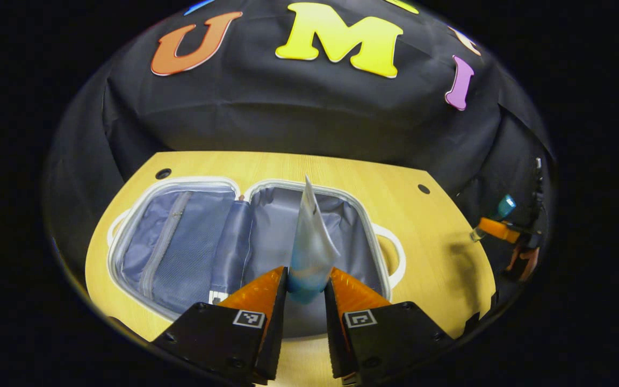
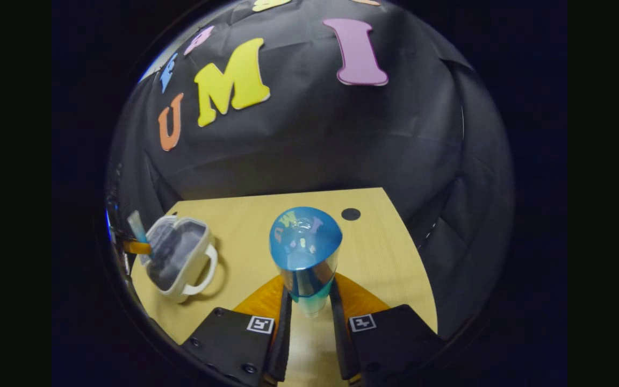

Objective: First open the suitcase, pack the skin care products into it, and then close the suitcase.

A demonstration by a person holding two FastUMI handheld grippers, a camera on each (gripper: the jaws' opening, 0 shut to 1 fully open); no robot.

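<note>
The suitcase (image 1: pixel 245 242) lay open and flat on the table (image 1: pixel 438 236), so the first step of the task was done. Its two halves showed a grey lining, and the left half had a zipped mesh pocket. I could see no product lying inside either half, so I judge that the packing had only begun; the closing was not yet done.

The left gripper (image 1: pixel 305 287) held a tube (image 1: pixel 309 242) above the right half of the suitcase. Its fingers were closed nearly all the way and pressed on the blue lower end of the tube from both sides; the flat sealed end of the tube pointed away from the camera.

The right gripper (image 2: pixel 309 298) hovered over a bare part of the table, well apart from the suitcase. Its fingers were also narrowly closed, on a clear bottle (image 2: pixel 306 258) with a blue cap, which pointed toward the camera.

By my count there were one suitcase, two skin care products (one tube and one bottle) and two grippers, each holding one product. Both products had yet to go in. Whether more products waited elsewhere on the table, I cannot tell.
</note>
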